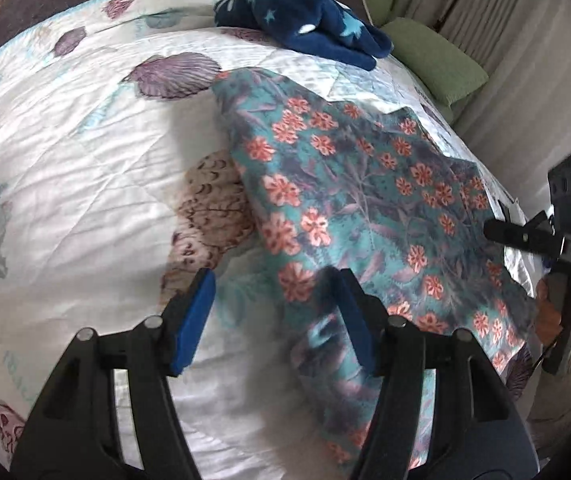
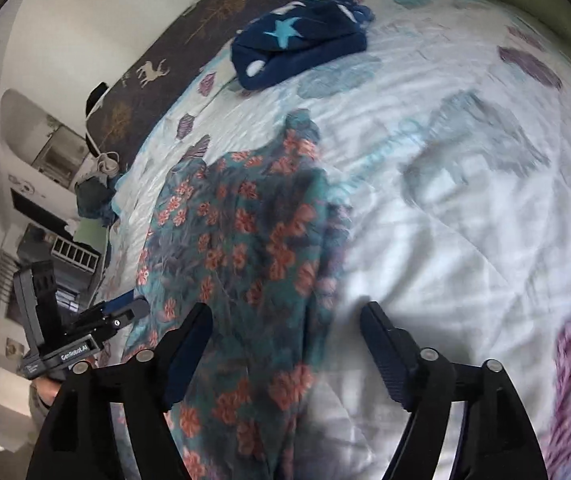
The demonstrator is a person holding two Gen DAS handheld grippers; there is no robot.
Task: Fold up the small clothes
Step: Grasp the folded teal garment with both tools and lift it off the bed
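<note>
A teal floral garment [image 1: 365,208] with orange flowers lies spread on the bed; it also shows in the right wrist view [image 2: 237,248]. My left gripper [image 1: 275,280] is open and empty, hovering over the garment's near left edge, its right finger above the cloth. My right gripper [image 2: 285,316] is open and empty, straddling the garment's right edge. The right gripper shows at the garment's far side in the left wrist view [image 1: 497,230]. The left gripper shows in the right wrist view [image 2: 137,308] at the cloth's left edge.
A folded navy star-patterned garment [image 1: 305,20] lies at the far side of the bed, also in the right wrist view [image 2: 301,40]. The white shell-print quilt [image 1: 65,160] covers the bed. Green cushions [image 1: 437,56] sit beyond it. Shelves and clutter [image 2: 57,208] stand left.
</note>
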